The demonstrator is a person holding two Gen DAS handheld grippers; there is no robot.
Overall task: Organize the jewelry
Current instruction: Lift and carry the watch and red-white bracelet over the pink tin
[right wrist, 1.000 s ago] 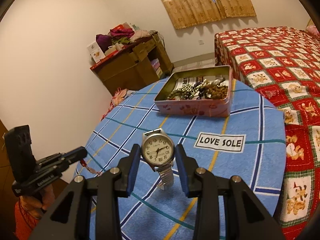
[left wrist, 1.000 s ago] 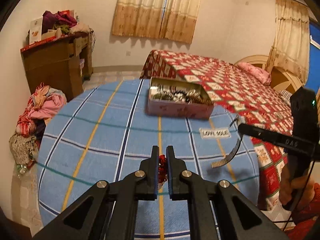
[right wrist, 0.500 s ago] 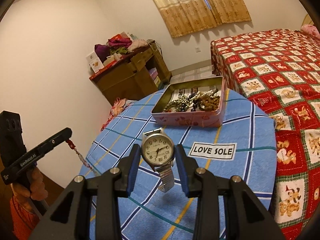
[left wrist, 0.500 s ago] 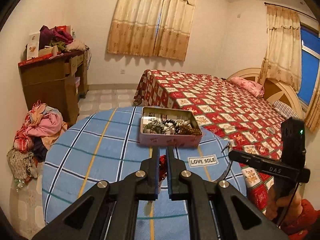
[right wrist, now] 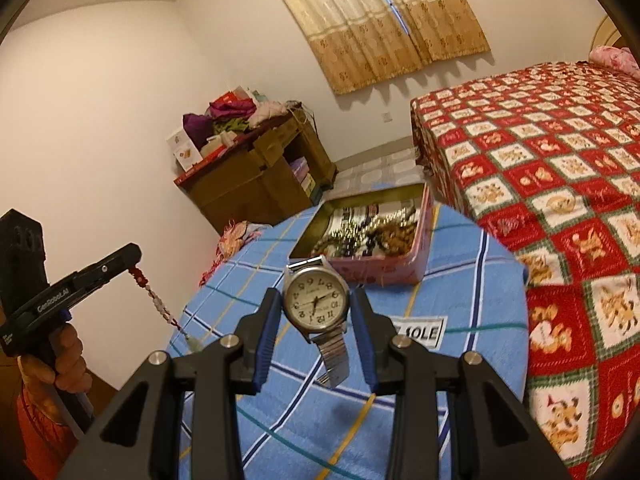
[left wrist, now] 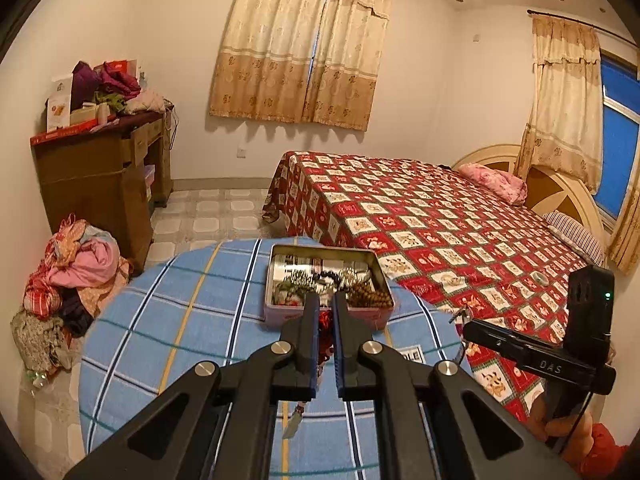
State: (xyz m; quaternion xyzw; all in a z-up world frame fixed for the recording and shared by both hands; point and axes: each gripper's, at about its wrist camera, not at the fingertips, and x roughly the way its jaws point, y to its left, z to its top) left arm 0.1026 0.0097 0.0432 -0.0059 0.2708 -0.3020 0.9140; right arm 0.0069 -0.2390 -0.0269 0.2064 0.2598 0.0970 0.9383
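Two grippers near the tin (left wrist: 328,280): left fingers (left wrist: 310,344) clamp beads (right wrist: 154,300), right fingers (right wrist: 272,336) clamp a watch (right wrist: 316,305), seen face-on only from the right wrist.

Two black grippers: left gripper (left wrist: 325,310), right gripper (right wrist: 315,312). Blue pads (right wrist: 265,344) inside the fingers, silver round screws on angular black links. White lettering on the side bars, green light on one handle. Bare hand (right wrist: 60,364), red sleeve below.
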